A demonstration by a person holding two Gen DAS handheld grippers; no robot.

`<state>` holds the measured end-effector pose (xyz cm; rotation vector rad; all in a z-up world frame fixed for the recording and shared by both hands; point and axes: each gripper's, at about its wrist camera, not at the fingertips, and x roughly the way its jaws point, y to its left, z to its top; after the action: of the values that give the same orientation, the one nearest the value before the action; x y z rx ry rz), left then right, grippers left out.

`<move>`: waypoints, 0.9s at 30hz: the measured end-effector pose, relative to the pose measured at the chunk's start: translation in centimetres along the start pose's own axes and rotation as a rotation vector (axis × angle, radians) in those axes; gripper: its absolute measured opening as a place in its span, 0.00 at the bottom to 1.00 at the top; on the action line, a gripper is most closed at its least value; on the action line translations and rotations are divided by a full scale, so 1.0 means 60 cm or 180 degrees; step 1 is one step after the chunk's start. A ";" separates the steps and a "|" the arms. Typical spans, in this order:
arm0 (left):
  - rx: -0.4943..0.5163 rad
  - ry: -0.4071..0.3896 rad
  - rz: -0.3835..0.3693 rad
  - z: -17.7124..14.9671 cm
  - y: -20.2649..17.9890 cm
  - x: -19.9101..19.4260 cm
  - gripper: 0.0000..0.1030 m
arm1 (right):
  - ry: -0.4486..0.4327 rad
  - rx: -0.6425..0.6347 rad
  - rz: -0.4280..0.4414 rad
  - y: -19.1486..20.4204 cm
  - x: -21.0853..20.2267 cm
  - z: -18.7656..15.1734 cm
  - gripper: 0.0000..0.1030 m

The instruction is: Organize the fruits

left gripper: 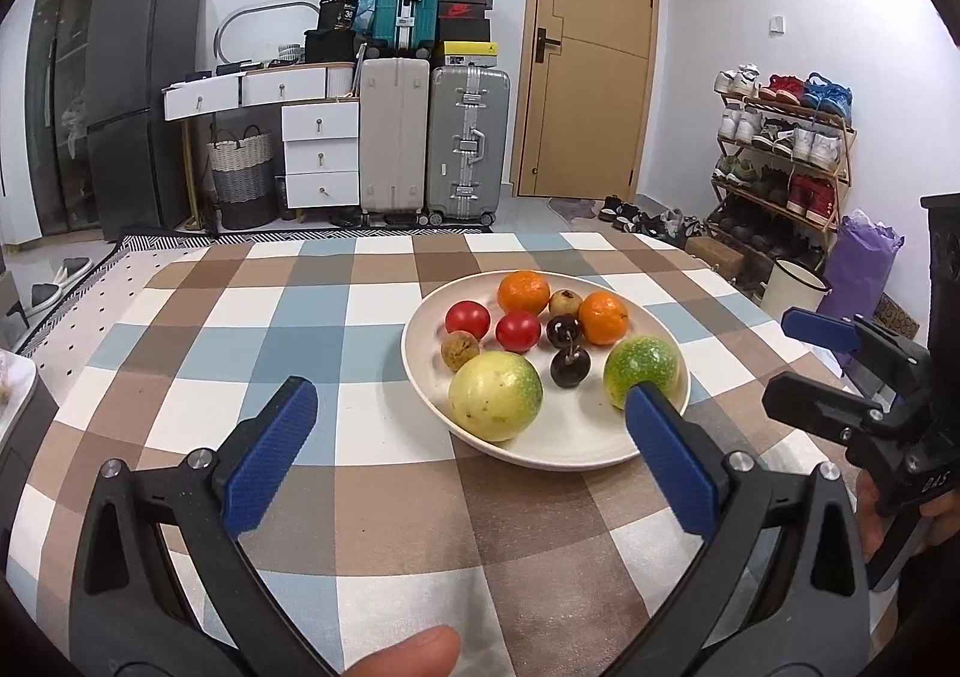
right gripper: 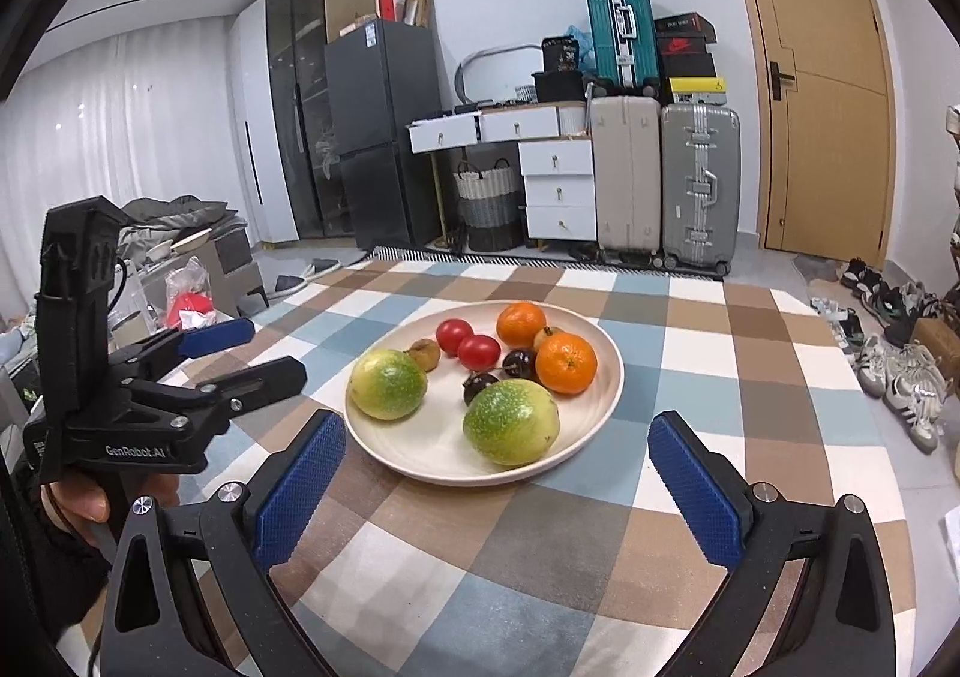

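A white plate (left gripper: 543, 452) (right gripper: 420, 467) sits on the checked table. It holds two green-yellow round fruits (left gripper: 495, 404) (right gripper: 510, 422), two oranges (left gripper: 603, 318) (right gripper: 566, 364), two red tomatoes (left gripper: 518, 331) (right gripper: 479, 351), two dark cherries (left gripper: 570, 366) and two small brown fruits (left gripper: 460, 350). My left gripper (left gripper: 471, 389) (right gripper: 273, 348) hovers just short of the plate's near-left rim, open, with nothing between its blue pads. My right gripper (right gripper: 497, 425) (left gripper: 783, 359) stands at the plate's near-right side, also open and holding nothing.
The checked tablecloth (left gripper: 360, 497) covers the table, with bare cloth left of and in front of the plate. A pale dish (left gripper: 12, 395) shows at the far left edge. Beyond the table stand suitcases (left gripper: 468, 143), a door and a shoe rack (left gripper: 780, 155).
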<state>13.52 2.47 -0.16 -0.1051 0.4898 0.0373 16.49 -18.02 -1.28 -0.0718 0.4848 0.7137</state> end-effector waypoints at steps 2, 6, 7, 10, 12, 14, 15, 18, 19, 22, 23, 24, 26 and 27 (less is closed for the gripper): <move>0.0011 0.0001 -0.0007 0.000 -0.003 -0.001 1.00 | 0.0008 -0.0042 -0.0017 0.005 0.001 0.000 1.00; 0.0010 -0.0001 -0.0054 0.000 -0.005 0.000 1.00 | 0.0016 -0.0072 -0.0025 0.008 0.003 0.000 1.00; 0.0010 0.0002 -0.0049 0.000 -0.005 0.000 1.00 | 0.0019 -0.0065 -0.0017 0.008 0.004 0.001 1.00; 0.0012 0.0004 -0.0062 0.000 -0.005 0.001 1.00 | 0.0038 -0.0043 -0.0017 0.008 0.005 0.001 1.00; 0.0015 0.0003 -0.0062 0.000 -0.005 0.001 1.00 | 0.0047 -0.0027 -0.0014 0.009 0.007 0.001 1.00; 0.0019 0.0007 -0.0065 0.001 -0.006 0.002 1.00 | 0.0046 -0.0024 -0.0010 0.008 0.005 0.001 1.00; 0.0019 0.0008 -0.0065 0.001 -0.006 0.002 0.99 | 0.0049 -0.0024 -0.0012 0.009 0.006 0.001 1.00; 0.0013 0.0004 -0.0068 0.001 -0.006 0.002 1.00 | 0.0052 -0.0021 -0.0013 0.007 0.005 0.001 1.00; 0.0012 0.0003 -0.0069 0.000 -0.007 0.002 1.00 | 0.0052 -0.0021 -0.0008 0.007 0.005 0.002 1.00; 0.0004 0.0018 -0.0068 0.001 -0.006 0.002 1.00 | 0.0053 -0.0022 -0.0009 0.007 0.005 0.002 1.00; 0.0003 0.0018 -0.0067 0.001 -0.006 0.002 1.00 | 0.0055 -0.0020 -0.0008 0.008 0.006 0.001 1.00; 0.0002 0.0019 -0.0067 0.001 -0.006 0.002 1.00 | 0.0054 -0.0020 -0.0010 0.008 0.006 0.001 1.00; 0.0002 0.0017 -0.0067 0.001 -0.006 0.002 1.00 | 0.0055 -0.0019 -0.0009 0.007 0.006 0.002 1.00; 0.0001 0.0017 -0.0067 0.001 -0.006 0.002 1.00 | 0.0050 -0.0018 -0.0011 0.008 0.005 0.001 1.00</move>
<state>13.69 2.11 -0.15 -0.1099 0.4941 0.0163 16.42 -17.46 -1.29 -0.0836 0.4977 0.7116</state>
